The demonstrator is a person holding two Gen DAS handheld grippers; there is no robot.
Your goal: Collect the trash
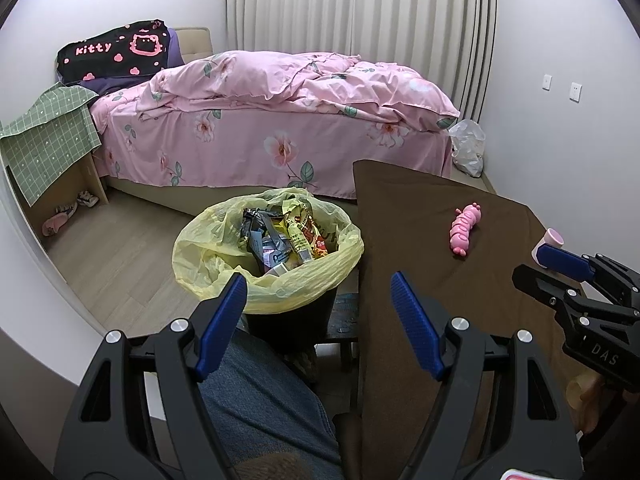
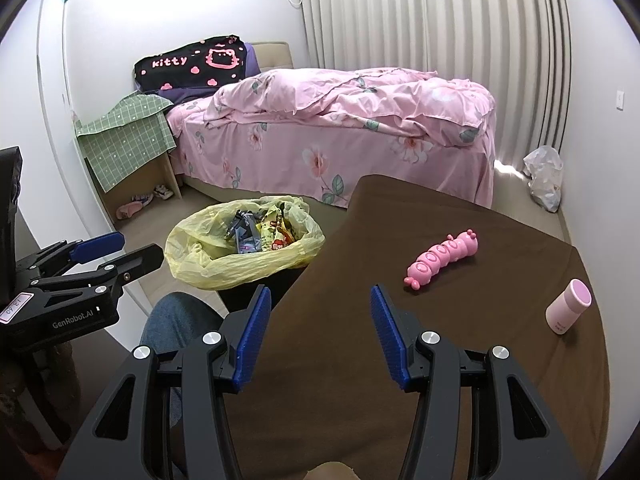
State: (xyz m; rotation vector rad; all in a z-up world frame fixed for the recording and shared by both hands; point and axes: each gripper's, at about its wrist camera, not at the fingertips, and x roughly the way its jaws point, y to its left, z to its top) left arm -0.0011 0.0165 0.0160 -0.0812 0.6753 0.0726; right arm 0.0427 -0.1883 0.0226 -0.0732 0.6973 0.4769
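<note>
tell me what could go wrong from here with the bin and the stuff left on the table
1. The pink caterpillar toy and pink cup on the brown tablecloth look like keepers, not trash; either open gripper could bin them by mistake.
2. The trash bin is heaped with wrappers near its rim, so more may spill.
3. The yellow bag liner drapes loosely and could slip in.

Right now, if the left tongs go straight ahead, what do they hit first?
Probably the bin: the open left tongs point at its near rim, just left of the table edge. Depth is unclear.
</note>
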